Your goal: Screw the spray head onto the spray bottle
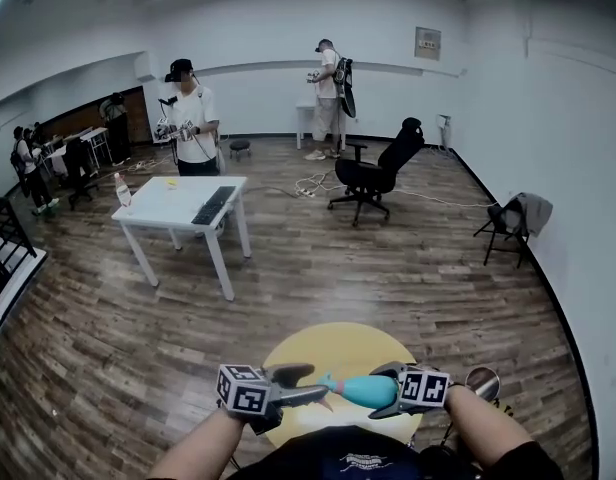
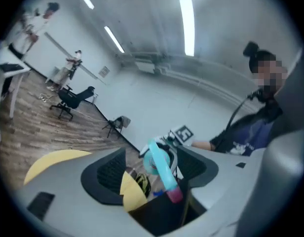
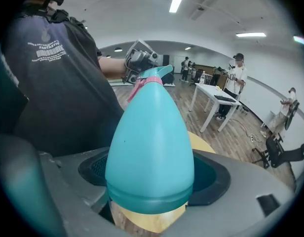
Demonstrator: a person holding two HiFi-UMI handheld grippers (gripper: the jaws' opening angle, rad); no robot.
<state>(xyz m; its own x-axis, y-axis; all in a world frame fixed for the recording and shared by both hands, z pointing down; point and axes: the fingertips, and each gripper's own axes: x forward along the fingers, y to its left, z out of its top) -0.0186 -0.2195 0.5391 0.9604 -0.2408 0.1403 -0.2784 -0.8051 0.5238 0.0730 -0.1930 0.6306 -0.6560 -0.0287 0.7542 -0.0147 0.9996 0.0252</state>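
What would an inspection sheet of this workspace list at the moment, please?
Surface: round yellow table, bare where visible.
Job's things: teal spray bottle held aloft; spray head at its neck, tightness cannot be told.
Clutter: round shiny object beside the table, unidentified.
Grippers: right hand-held gripper shut on the bottle's body; left hand-held gripper open, spray head between its jaws.
Cables: white cable loose on the floor by the office chair.
Surroundings: wood floor, white table, people standing.

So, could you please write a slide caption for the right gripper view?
Right gripper clamping a teal egg-shaped plastic spray bottle, its teal spray head near the left gripper.
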